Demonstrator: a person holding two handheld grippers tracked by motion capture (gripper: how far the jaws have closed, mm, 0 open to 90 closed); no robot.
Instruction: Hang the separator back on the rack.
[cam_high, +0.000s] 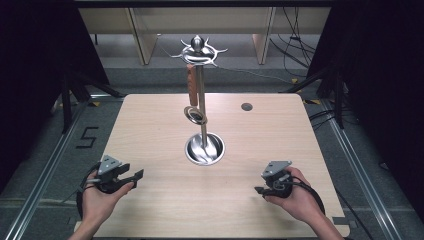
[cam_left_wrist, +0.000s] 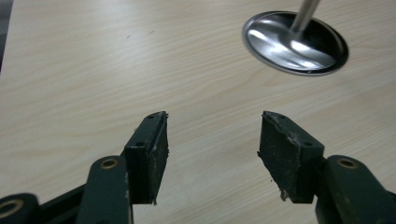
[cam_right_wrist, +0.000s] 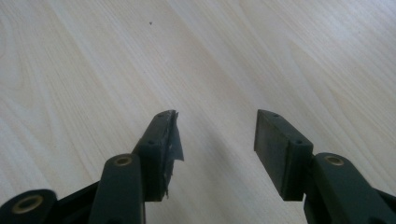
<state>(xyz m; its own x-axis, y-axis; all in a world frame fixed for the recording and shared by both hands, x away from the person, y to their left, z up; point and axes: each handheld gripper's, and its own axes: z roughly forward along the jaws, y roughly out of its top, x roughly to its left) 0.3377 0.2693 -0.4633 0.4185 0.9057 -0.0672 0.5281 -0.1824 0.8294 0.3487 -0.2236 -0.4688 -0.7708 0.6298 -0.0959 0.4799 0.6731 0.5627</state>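
The wooden-handled utensil (cam_high: 192, 92) hangs on the metal rack (cam_high: 200, 50) mid-table, so the hanging looks done; both the left gripper (cam_high: 135, 175) and right gripper (cam_high: 259, 190) rest near the table (cam_high: 150, 210) edge, jaws apart and empty

A: Look at the left gripper (cam_high: 131, 176), dark charcoal body, and a grey three-cornered plate (cam_high: 110, 164) bolted on top.

B: Same build on the right gripper (cam_high: 259, 190), grey plate (cam_high: 276, 167) up top, black cable (cam_high: 314, 192) looping round the back of the hand.

A: Left one trails a black cable (cam_high: 80, 200) too. Up close from the left gripper view, the pads (cam_left_wrist: 289, 154) are flat black blocks, scuffed and fraying at the edges.

B: Brass-coloured rivets (cam_left_wrist: 109, 163) at the joints there. From the right gripper view, one pad (cam_right_wrist: 169, 140) has a torn lining peeling off its tip; the other (cam_right_wrist: 275, 149) looks cleaner, with small screw holes along its side.

A: Forearms bare, no sleeves.
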